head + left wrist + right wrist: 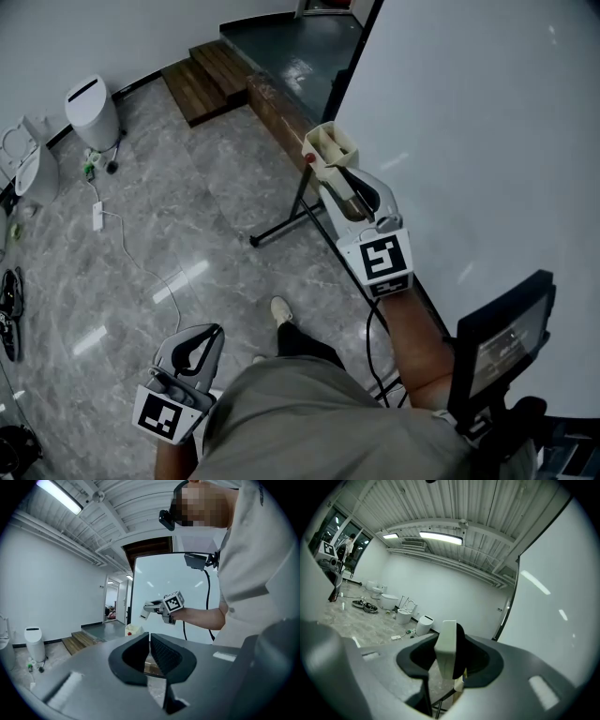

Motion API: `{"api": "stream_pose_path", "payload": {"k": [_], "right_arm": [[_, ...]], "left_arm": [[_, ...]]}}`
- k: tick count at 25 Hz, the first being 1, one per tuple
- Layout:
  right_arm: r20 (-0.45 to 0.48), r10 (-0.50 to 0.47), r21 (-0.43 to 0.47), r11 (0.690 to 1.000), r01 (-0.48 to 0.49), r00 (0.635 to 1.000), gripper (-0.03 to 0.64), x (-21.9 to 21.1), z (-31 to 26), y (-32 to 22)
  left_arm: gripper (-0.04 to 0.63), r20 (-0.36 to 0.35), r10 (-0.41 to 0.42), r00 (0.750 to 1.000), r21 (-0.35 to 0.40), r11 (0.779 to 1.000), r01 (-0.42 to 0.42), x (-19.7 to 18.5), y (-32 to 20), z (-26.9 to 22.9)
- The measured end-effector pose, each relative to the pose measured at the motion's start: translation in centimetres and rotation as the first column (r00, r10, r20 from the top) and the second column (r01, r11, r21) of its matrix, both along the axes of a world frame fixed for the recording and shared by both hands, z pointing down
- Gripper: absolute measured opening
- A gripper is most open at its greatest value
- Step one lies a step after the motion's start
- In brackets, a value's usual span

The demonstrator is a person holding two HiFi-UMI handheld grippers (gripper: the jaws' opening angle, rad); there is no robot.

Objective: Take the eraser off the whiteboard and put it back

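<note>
Right gripper held up beside whiteboard, jaws clamped on cream eraser, eraser just beside board edge, left gripper low, jaws nearly together, nothing between them.

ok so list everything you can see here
whiteboard: one, white, on a black stand, right
eraser: one, cream, held up beside the whiteboard
box: one, cream, at the whiteboard's lower corner
bin: one, white, by the far wall
toilets: several, white, along the wall
steps: one set, brown, beyond the whiteboard
power strip: one, white, on the floor
left gripper: one, grey, shut, empty
right gripper: one, grey, shut on the eraser
</note>
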State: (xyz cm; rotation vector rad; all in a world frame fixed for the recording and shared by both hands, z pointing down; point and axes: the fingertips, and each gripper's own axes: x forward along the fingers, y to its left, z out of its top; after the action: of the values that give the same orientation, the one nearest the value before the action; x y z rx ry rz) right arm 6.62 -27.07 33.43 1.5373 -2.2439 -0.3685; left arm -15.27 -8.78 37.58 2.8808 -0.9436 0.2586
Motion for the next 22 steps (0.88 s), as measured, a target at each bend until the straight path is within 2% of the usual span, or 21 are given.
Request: {"api": "stream_pose_path", "payload": {"k": [7,11,15,22], "right_arm": [[-0.006,-0.039,0.033,0.999,0.039,0.999,0.155,-0.9,-2.0,3.1],[-0.021,-0.055,0.048,0.997,0.056,0.998,0.154,-3.4,-3.9,6.5],[-0.035,-0.061,0.068,0.996,0.064,0.997,0.153,-7.2,-5.7,12.5],[-0.032,-0.087,0.091,0.992,0.09,0.996,0.153,-7.8,-6.4,13.9]], "left_arm": [[0.006,-0.008,0.017,1.0,0.004,1.0,-0.017,0.8,0.9,0.7],[0.006,-0.018,0.029,0.999,0.01,1.0,-0.029,-0.7,3.0,0.3],[0.008,-0.031,0.046,0.998,0.03,0.999,-0.045,-3.8,7.8,-0.2],[0.008,-0.023,0.063,0.998,0.042,0.997,-0.062,-3.1,7.7,0.5]]}}
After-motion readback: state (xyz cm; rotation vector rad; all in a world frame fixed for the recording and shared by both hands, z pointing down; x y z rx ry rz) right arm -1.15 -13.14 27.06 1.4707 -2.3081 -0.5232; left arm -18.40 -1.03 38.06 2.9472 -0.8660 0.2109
